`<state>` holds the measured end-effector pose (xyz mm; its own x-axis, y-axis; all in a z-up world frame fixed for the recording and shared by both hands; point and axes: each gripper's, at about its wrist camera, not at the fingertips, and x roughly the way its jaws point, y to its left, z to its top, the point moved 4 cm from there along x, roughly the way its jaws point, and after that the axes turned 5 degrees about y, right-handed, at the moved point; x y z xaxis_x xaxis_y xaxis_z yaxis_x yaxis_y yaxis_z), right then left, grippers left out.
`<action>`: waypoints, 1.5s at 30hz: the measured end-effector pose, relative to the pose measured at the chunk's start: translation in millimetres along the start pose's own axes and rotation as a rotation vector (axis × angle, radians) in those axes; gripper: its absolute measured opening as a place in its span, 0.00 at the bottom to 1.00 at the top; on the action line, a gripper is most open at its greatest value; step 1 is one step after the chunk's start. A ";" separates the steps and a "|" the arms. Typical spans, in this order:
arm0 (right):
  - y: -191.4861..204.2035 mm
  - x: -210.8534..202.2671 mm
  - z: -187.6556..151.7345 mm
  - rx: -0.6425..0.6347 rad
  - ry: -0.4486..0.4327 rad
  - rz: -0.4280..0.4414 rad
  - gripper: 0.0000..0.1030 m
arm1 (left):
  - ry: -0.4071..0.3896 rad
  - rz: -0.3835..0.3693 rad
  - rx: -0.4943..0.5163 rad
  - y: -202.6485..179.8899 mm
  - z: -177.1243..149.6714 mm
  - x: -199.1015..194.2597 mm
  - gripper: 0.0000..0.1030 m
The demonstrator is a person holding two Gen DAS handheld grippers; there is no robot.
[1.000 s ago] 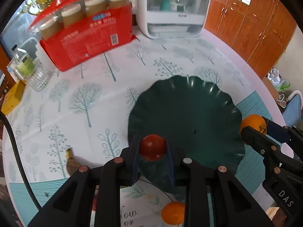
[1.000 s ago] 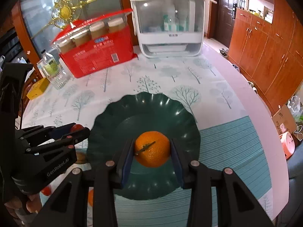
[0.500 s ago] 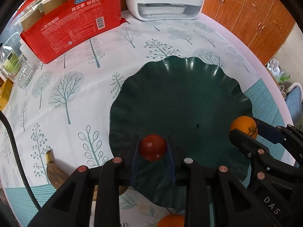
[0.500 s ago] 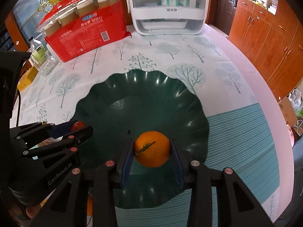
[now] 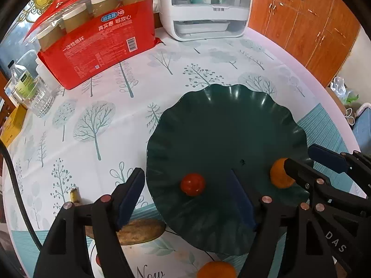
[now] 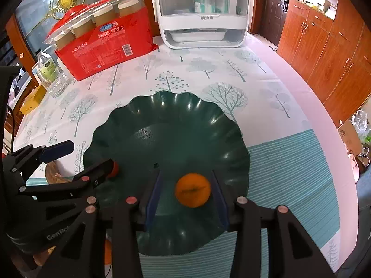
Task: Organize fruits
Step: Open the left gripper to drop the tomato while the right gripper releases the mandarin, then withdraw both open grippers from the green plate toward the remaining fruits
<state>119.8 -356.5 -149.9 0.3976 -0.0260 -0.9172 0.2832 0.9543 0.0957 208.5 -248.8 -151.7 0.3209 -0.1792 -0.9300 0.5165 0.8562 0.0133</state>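
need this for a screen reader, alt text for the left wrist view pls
The open left gripper hovers over a dark green plate with a small tomato lying free between its fingers. The right gripper reaches in from the right around an orange.

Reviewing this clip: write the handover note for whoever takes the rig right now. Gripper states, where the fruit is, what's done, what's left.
Left gripper: open, the tomato lying free between its fingers on the green plate.
Right gripper: open, the orange loose between its fingers, also on the plate.
Done: both of those fruits are on the plate.
Left: a second orange and a banana lie on the tablecloth beside the plate's near rim; back both grippers out, then collect them.
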 end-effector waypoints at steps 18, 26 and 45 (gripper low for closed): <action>4.0 -8.9 -9.1 0.000 0.000 0.003 0.42 | -0.065 -0.040 -0.053 9.2 -8.1 -26.1 0.71; 5.9 -16.5 -23.6 -0.001 0.009 0.009 0.42 | -0.077 -0.028 -0.046 5.2 -21.4 -41.2 0.71; 36.0 -97.4 -59.6 -0.091 -0.038 0.047 0.42 | -0.140 -0.010 -0.115 16.7 -87.5 -136.0 0.75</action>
<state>39.3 -301.9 -80.1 0.4421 0.0101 -0.8969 0.1838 0.9777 0.1016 104.1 -167.7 -57.2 0.4280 -0.2467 -0.8695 0.4283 0.9025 -0.0452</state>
